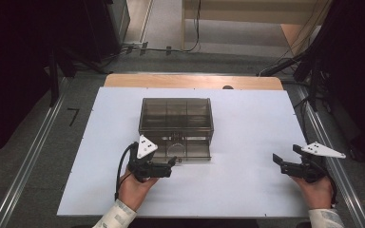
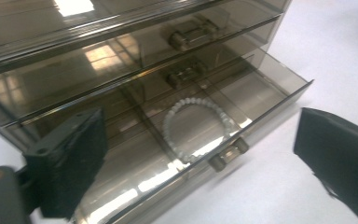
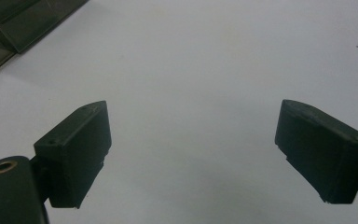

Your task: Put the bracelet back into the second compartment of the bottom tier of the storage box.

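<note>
High view shows the left gripper [image 1: 173,164] held just in front of a smoky transparent plastic drawer box [image 1: 176,118] that stands on the white table sheet [image 1: 247,190]. The box's bottom drawer [image 1: 183,151] is pulled out toward the gripper. Left gripper view looks along the two black jaws, which stand wide apart with nothing between them; the open drawer lies just ahead of and below them. A bracelet of pale grey-white beads [image 2: 196,128] lies flat as a ring on the drawer floor, close behind the front wall, ahead of the jaws and between their lines. The drawer's small knob [image 2: 228,154] juts from the front wall just beside the bracelet, nearer the gripper. Right gripper [image 1: 284,164] rests well apart to the right of the box, over bare sheet; right gripper view shows its jaws wide apart too, holding nothing.
</note>
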Demonstrator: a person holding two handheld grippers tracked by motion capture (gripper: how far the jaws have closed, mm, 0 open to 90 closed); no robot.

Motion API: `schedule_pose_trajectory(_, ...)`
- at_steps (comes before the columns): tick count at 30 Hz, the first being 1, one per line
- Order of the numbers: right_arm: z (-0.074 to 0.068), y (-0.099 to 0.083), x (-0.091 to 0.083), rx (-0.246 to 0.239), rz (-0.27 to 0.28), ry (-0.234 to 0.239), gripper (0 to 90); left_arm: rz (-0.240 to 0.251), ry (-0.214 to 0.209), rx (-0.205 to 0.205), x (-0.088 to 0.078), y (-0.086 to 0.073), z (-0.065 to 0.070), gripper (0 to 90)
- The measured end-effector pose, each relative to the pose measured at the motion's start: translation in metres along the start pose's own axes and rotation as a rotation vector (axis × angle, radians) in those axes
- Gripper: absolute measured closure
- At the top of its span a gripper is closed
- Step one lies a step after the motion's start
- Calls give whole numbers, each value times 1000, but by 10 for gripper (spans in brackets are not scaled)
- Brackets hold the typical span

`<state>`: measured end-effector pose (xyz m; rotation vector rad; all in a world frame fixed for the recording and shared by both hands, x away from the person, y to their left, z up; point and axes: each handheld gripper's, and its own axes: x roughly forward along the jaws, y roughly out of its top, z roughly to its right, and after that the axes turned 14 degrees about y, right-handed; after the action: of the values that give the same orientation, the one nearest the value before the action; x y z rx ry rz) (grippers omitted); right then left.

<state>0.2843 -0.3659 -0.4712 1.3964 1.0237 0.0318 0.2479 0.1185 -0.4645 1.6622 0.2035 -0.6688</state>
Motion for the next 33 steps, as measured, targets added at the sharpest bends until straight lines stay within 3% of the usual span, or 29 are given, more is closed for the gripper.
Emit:
schedule_pose_trajectory(17,0,0,0,1,-1,-1,91,1,32,-35,-10,-7,-21,25)
schedule_pose_trajectory(33,0,0,-1,1,-1,-2,91,9,90,-78,-22,-16,-48,25)
